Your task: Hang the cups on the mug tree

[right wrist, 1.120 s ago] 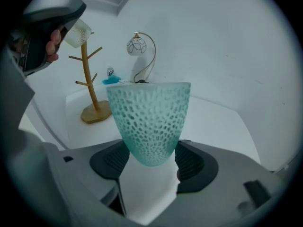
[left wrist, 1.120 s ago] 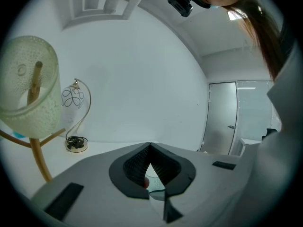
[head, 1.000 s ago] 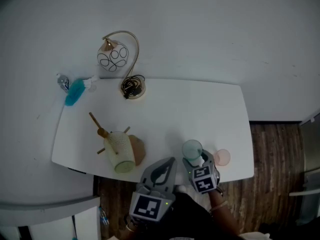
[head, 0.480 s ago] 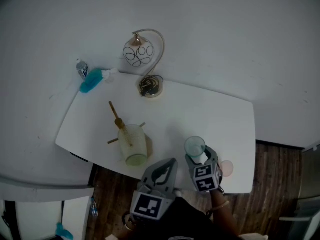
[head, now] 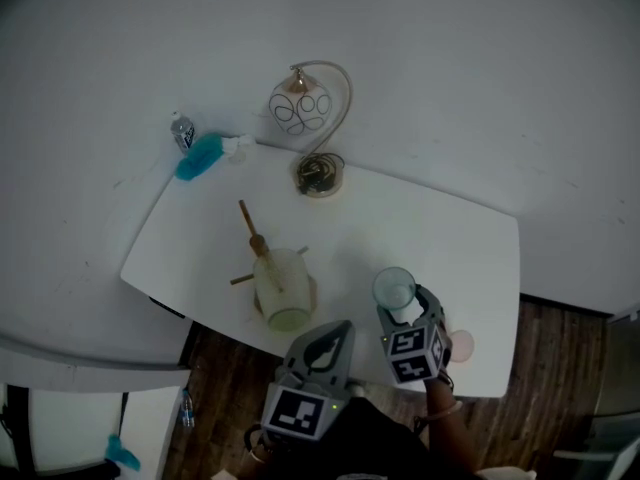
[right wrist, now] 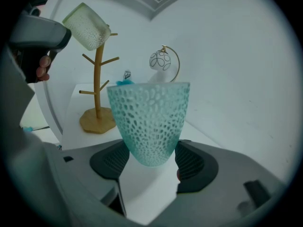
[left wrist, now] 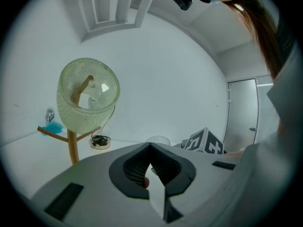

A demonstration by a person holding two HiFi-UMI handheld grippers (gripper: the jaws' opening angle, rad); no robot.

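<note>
Teal cup (right wrist: 149, 122): upright, mouth up, between the jaws of the right gripper (right wrist: 150, 156). The jaws are clamped on the narrow lower part of the cup, one pad on each side, and the wider upper body stands clear above them. In the head view this cup sits over the near right part of the table (head: 420, 228), right of the mug tree (head: 252, 236) and apart from it.

Green cup (head: 281, 288): already on the mug tree, tilted on an upper peg. In the right gripper view it sits at the top of the trunk with its mouth facing down and to the left.

Pink cup (head: 461, 345): on the table at the near edge, just beside the right gripper on its right.

Left gripper (left wrist: 150, 148): jaws closed together with nothing between them. It is held at the near table edge, left of the right gripper, with the green cup ahead and to its left, not touching.

Far side of the table: lamp (head: 310, 118) and blue bottle (head: 200, 156).
</note>
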